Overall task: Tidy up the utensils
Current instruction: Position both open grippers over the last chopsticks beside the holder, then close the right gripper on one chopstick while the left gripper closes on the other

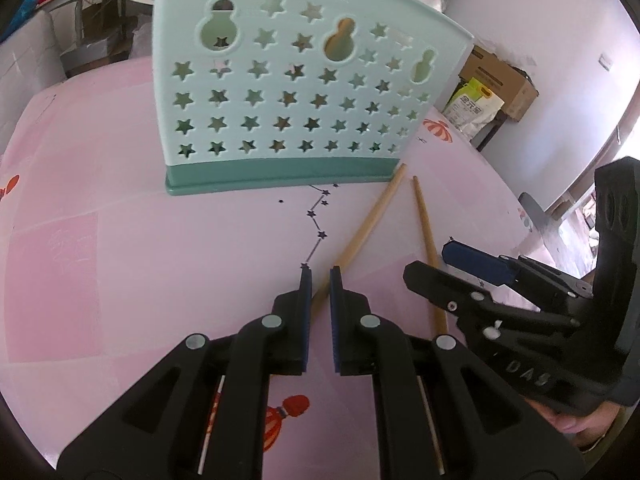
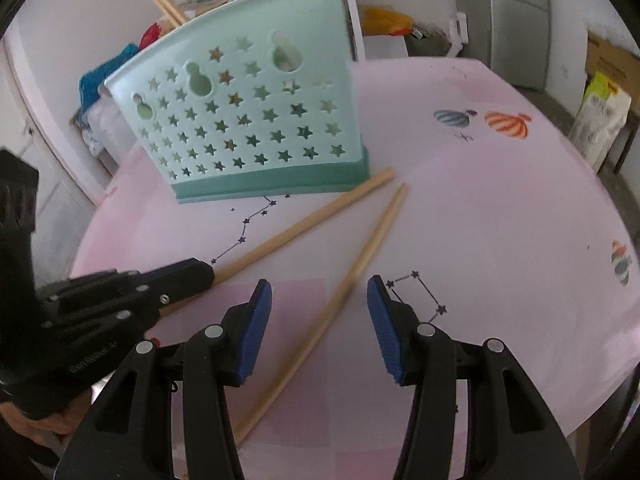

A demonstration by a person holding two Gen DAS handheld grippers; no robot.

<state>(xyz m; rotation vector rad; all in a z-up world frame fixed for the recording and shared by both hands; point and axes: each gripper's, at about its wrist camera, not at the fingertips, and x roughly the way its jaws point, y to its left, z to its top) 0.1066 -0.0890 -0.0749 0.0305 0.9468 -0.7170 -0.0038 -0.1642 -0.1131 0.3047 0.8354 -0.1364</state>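
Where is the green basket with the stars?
The basket stands on the pink table, straight ahead of both grippers in both views. Two chopsticks lie just in front of its right corner.

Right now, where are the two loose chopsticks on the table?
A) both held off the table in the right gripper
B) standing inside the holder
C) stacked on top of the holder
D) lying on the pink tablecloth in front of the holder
D: both loose chopsticks lie flat on the pink tablecloth, in front of the green star-cut holder.
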